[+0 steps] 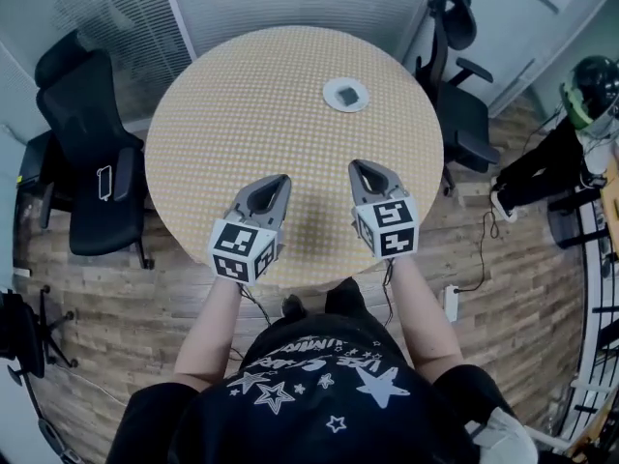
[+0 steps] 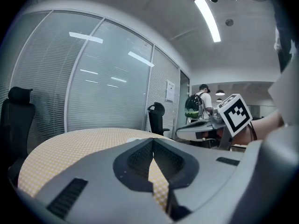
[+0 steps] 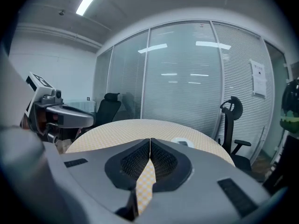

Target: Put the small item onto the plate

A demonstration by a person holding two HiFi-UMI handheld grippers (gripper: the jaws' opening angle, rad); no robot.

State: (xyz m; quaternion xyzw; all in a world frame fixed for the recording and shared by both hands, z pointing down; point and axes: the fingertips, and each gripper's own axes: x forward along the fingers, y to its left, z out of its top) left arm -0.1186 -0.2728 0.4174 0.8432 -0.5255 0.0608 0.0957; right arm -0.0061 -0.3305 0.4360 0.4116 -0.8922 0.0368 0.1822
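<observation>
A small white plate [image 1: 330, 95] lies on the far right part of the round yellow-checked table [image 1: 242, 95], and a small grey square item [image 1: 346, 94] rests in its middle. The right gripper view shows the plate [image 3: 183, 142] low and just right of the jaws. My left gripper [image 1: 281, 179] hovers over the table's near edge, its jaws closed tip to tip with nothing between them [image 2: 152, 140]. My right gripper [image 1: 359, 165] hangs beside it on the right, also shut and empty [image 3: 149, 139]. Both sit well short of the plate.
A black office chair [image 1: 92, 143] stands at the table's left and another [image 1: 462, 95] at its right. A person with a green backpack [image 1: 590, 90] is at the far right. Cables and a power strip [image 1: 450, 303] lie on the wooden floor. Glass walls with blinds stand behind.
</observation>
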